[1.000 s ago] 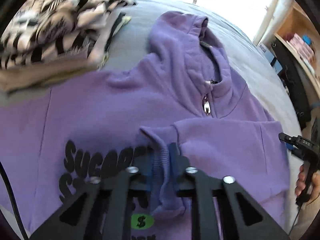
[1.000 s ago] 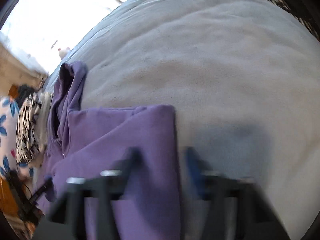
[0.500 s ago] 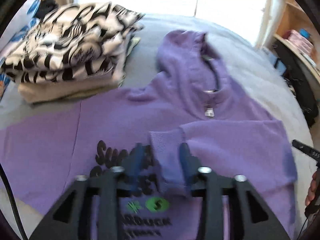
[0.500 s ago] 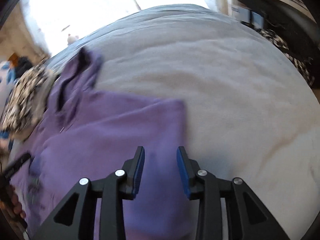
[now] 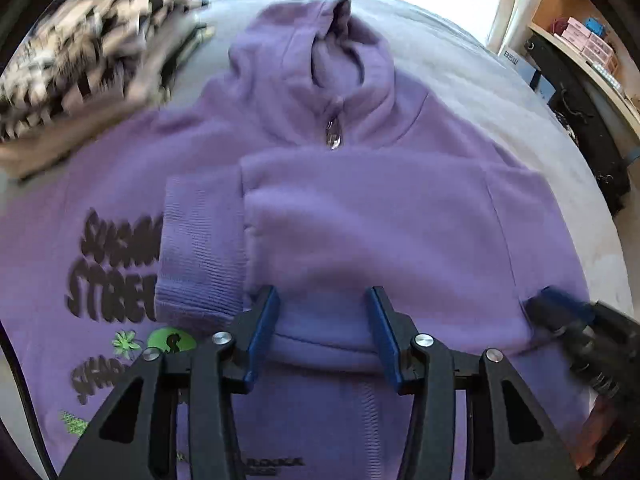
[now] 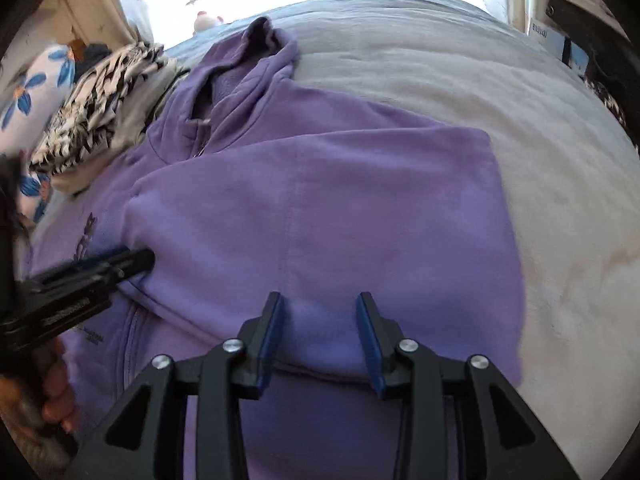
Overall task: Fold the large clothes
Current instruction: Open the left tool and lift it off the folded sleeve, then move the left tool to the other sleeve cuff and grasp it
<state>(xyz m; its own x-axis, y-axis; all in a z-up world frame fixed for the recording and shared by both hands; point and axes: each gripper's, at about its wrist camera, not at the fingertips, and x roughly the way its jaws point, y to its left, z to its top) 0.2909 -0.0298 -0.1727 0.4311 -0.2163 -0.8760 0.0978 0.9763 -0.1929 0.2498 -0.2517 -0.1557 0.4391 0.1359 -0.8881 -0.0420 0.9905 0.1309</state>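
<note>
Purple hoodie [image 5: 360, 220] lay on the bed [image 6: 520, 92], one sleeve folded across.
Left gripper [image 5: 324, 320] and right gripper [image 6: 319, 320] both hovered spread apart, gripping nothing.

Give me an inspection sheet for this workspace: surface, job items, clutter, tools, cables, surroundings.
Surface: grey fleece bed cover, wrinkled.
Job's things: purple zip hoodie lying flat, front up, one sleeve folded across the chest, ribbed cuff over the black print.
Clutter: folded zebra-print clothes stack beside the hood.
Grippers: left tool open over the sleeve; right tool open, holding nothing.
Cables: dark cord at left edge.
Surroundings: wooden shelf with pink boxes, bright window.
</note>
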